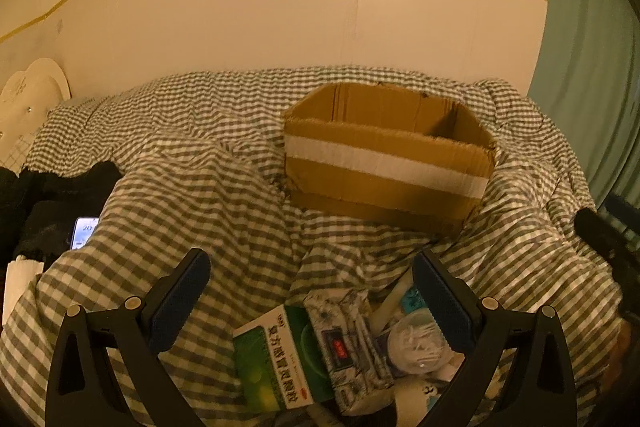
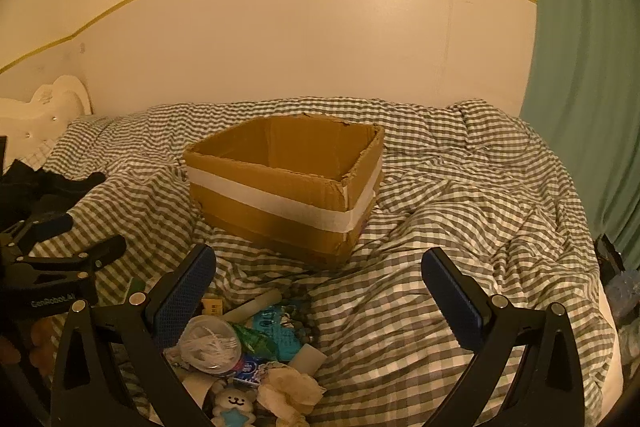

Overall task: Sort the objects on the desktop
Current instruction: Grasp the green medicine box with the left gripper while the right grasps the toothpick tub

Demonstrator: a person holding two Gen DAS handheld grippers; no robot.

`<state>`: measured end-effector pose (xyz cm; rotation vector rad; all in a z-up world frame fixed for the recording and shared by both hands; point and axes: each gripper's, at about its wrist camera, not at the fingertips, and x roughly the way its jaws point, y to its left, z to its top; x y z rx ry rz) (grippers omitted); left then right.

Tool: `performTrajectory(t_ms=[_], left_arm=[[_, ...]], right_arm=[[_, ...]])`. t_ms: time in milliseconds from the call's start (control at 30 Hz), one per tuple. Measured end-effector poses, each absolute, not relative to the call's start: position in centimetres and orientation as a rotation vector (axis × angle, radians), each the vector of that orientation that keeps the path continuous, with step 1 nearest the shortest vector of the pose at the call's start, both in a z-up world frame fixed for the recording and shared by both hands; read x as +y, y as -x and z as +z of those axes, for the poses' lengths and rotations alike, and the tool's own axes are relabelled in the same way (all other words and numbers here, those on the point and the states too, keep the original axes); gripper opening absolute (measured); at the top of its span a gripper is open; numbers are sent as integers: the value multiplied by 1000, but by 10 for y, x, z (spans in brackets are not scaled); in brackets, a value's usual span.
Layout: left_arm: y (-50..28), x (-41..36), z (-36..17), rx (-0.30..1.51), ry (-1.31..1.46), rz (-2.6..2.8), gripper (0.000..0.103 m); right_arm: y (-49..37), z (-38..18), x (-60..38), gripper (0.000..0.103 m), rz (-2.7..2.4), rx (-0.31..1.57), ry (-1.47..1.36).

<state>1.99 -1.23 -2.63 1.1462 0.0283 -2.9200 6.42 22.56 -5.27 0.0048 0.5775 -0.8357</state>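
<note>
Nearest my left gripper, whose blue-padded jaws stand wide apart with nothing between them, a heap of small things lies on the bed: a glossy green medicine box, a soft patterned tissue pack touching it, and a round clear tub of cotton swabs just beside the right pad. My right gripper also has its jaws spread and empty; the same heap sits low by its left pad, with the swab tub, a crinkled teal packet, a crumpled pale tissue and a small white bear figure. Beyond the heap, rumpled green-and-white checked bedding spreads out. Farther on it stands an open, rough-edged cardboard box banded with white tape. Behind, a smooth cream wall carries a thin gold strip.
</note>
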Motion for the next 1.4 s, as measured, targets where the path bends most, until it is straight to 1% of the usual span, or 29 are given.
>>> performTrajectory(t_ms=[200, 367, 500, 700, 800, 867, 967, 1000, 1033, 1100, 1133, 1167, 1200, 1233, 1267, 1300, 1333, 1367, 1400], left_arm=[[-20, -25, -42, 29, -1245, -2881, 103], [-18, -31, -69, 76, -1425, -2848, 103], [-16, -26, -86, 37, -1523, -2808, 103], [-23, -56, -98, 194, -1647, -2736, 103], [-17, -69, -114, 297, -1714, -2655, 103], [-10, -68, -125, 294, -1772, -2630, 103], [-4, -57, -137, 234, -1835, -2615, 103], [-3, -53, -141, 223, -1856, -2620, 101], [-2, -49, -144, 231, -1885, -2634, 88], [-3, -48, -145, 270, -1910, -2635, 81], [-4, -48, -142, 272, -1896, -2648, 73], [-4, -49, -138, 284, -1874, -2664, 69], [-6, -52, -132, 306, -1845, -2679, 61], [-7, -54, -127, 323, -1816, -2694, 55], [-8, -55, -124, 327, -1797, -2708, 46], [-7, -56, -121, 332, -1789, -2719, 43], [-7, -57, -122, 339, -1801, -2724, 43], [-6, -57, -125, 335, -1824, -2713, 45], [-5, -58, -129, 345, -1841, -2692, 53]], right_arm=[[-65, -56, 227, 103, -856, 591, -7], [-63, -58, 222, 103, -927, 599, -61], [-65, -63, 219, 103, -942, 619, -76], [-66, -69, 215, 103, -993, 648, -107], [-66, -71, 213, 103, -995, 655, -128], [-67, -72, 214, 103, -999, 659, -129], [-69, -73, 214, 103, -1017, 667, -125], [-70, -74, 214, 103, -1023, 670, -124], [-71, -75, 214, 103, -1021, 676, -125], [-74, -79, 213, 103, -1016, 691, -131], [-76, -81, 213, 103, -1008, 704, -136], [-79, -84, 212, 103, -999, 719, -143], [-81, -86, 212, 103, -995, 734, -152], [-84, -89, 212, 103, -984, 751, -161], [-90, -94, 211, 103, -951, 777, -176], [-94, -99, 211, 103, -923, 798, -190], [-100, -105, 211, 103, -891, 822, -208], [-105, -112, 210, 103, -869, 848, -227], [-110, -118, 209, 103, -878, 874, -260]])
